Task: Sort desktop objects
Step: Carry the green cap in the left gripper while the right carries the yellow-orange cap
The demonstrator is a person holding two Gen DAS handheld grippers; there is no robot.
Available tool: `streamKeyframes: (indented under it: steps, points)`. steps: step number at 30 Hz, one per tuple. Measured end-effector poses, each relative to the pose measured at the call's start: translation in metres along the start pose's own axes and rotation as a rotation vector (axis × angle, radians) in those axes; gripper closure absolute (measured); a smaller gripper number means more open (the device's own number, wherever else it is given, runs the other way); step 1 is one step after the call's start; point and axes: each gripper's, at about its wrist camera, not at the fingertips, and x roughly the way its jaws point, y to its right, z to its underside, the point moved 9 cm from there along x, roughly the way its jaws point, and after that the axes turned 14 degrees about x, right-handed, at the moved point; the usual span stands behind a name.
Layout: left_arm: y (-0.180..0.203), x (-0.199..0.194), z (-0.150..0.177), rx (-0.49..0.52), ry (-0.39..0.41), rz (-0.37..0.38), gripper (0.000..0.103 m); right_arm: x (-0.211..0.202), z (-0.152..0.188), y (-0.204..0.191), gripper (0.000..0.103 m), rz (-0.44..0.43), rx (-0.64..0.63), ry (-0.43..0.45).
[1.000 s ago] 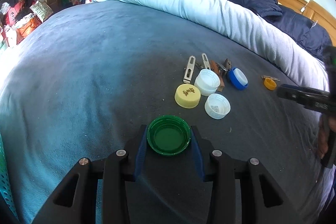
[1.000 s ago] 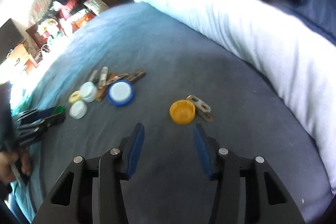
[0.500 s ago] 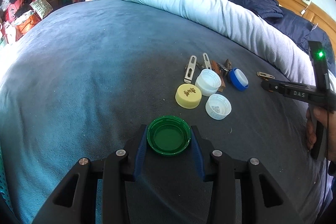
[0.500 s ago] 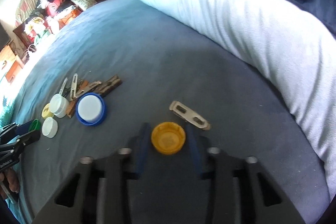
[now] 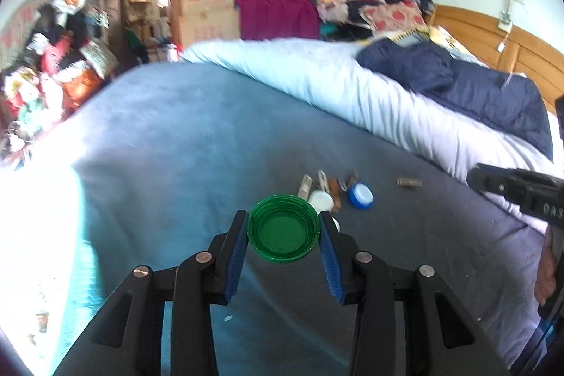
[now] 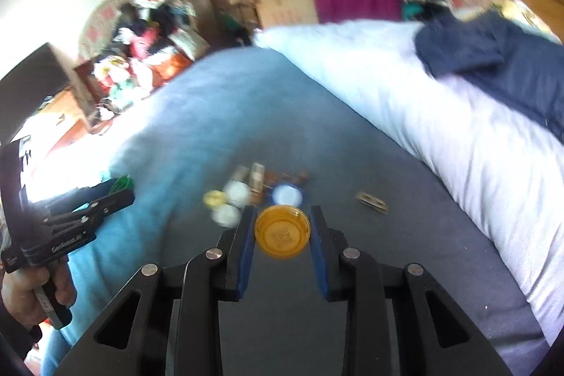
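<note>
- The blue blanket point(image 5: 183, 136) covers the bed; a white duvet point(image 5: 352, 87) runs along its far-right edge, and wide bare cloth lies to the left.
- The left gripper point(image 5: 283, 231) is clenched on a green cap point(image 5: 283, 229), hollow side up.
- The right gripper point(image 6: 282, 229) grasps an orange cap point(image 6: 282, 231) with blurred embossed marks, unreadable.
- Beyond them on the blanket lie a blue-rimmed cap point(image 5: 361, 195), white caps point(image 6: 237, 193), a yellow cap point(image 6: 214, 198), clips point(image 5: 305, 184).
- A lone metal clip point(image 6: 372, 201) lies apart, near the duvet.
</note>
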Motion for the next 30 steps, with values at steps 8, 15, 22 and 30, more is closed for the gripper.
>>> streamKeyframes:
  steps: [8,15,22,30]
  points:
    - [-0.043,-0.090,-0.019,0.000,0.081,-0.155,0.063,-0.031,-0.011,-0.083,0.075,-0.083,-0.088,0.035]
    - [-0.093,-0.153,-0.020,-0.050,0.123,-0.280,0.063,-0.039,-0.020,-0.152,0.075,-0.150,-0.155,0.032]
    - [-0.148,-0.194,-0.003,-0.099,0.125,-0.362,0.063,-0.037,-0.027,-0.230,0.075,-0.214,-0.230,0.030]
    - [-0.208,-0.226,0.018,-0.146,0.115,-0.444,0.063,-0.030,-0.031,-0.309,0.075,-0.266,-0.311,0.028]
